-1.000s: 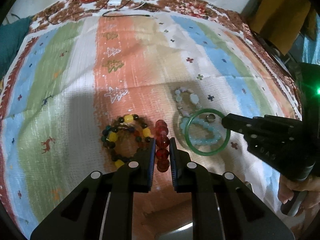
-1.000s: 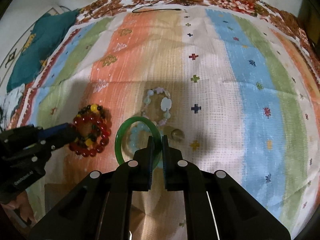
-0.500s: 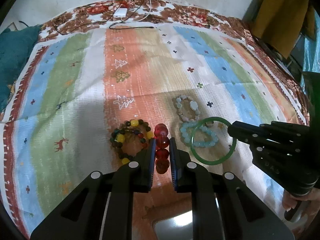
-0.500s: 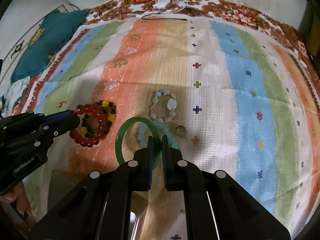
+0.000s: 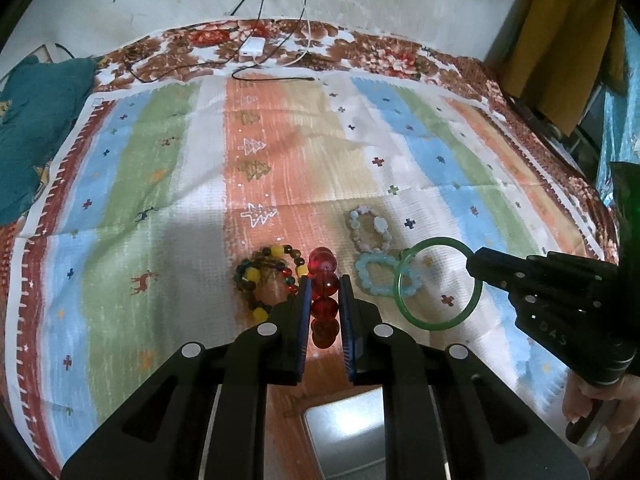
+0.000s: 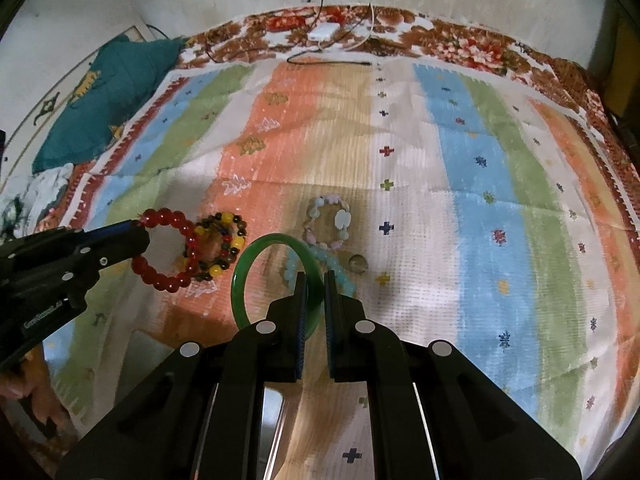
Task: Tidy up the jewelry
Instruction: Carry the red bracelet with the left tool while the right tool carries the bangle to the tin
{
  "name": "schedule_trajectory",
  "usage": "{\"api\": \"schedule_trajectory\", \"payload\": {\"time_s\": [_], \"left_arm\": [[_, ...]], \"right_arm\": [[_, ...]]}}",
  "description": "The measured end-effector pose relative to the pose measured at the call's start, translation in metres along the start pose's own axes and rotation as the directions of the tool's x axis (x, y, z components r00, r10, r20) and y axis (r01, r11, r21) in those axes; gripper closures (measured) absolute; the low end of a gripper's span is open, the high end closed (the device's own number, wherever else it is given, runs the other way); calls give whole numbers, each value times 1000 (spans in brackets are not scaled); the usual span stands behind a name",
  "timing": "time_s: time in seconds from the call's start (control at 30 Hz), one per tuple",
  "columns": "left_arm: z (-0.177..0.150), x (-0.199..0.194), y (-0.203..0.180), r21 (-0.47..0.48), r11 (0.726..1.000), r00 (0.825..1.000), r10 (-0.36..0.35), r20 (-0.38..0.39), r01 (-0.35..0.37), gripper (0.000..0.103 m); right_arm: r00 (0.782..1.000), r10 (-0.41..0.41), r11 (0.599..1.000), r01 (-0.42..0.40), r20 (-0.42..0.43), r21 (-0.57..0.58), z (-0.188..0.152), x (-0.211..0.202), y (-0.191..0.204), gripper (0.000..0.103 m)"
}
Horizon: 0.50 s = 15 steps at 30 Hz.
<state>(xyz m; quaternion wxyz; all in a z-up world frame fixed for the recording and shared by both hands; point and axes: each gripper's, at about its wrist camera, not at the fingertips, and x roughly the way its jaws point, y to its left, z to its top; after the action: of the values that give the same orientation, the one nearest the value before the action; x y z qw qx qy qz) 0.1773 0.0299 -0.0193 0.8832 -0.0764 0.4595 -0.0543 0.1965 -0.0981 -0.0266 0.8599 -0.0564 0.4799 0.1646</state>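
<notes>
While my left gripper [image 5: 324, 304] pinches the red bead bracelet [image 5: 323, 296] and my right gripper [image 6: 316, 300] clamps the green bangle [image 6: 276, 280], both hang above the striped cloth [image 5: 192, 200], probably bound for the shiny tray [image 5: 344, 432] nearest me; three bracelets lie beyond.

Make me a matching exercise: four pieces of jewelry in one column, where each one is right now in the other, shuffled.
1. red glass-bead bracelet
2. smooth green bangle
3. dark and yellow beaded bracelet
4. small clear-domed ring

A. lying on the striped cloth, right of the pale blue beads
B. pinched in the right gripper
C. lying on the cloth, not held
D. pinched in the left gripper

Pairs: 1-D, 2-B, 3-C, 4-A
</notes>
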Motion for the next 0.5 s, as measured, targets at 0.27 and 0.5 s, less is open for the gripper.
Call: {"api": "schedule_trajectory", "payload": {"time_s": [0.27,0.5], "left_arm": [[-7,-16,-3,-3,1000,1000,-17,24,17,90],[-17,-33,-9,12,1000,998,-20,52,19,90]], "right_arm": [[999,26,999,-26,34,-20,-8,-20,7,94],[998,41,998,-39,46,-39,-19,-32,13,94]]}}
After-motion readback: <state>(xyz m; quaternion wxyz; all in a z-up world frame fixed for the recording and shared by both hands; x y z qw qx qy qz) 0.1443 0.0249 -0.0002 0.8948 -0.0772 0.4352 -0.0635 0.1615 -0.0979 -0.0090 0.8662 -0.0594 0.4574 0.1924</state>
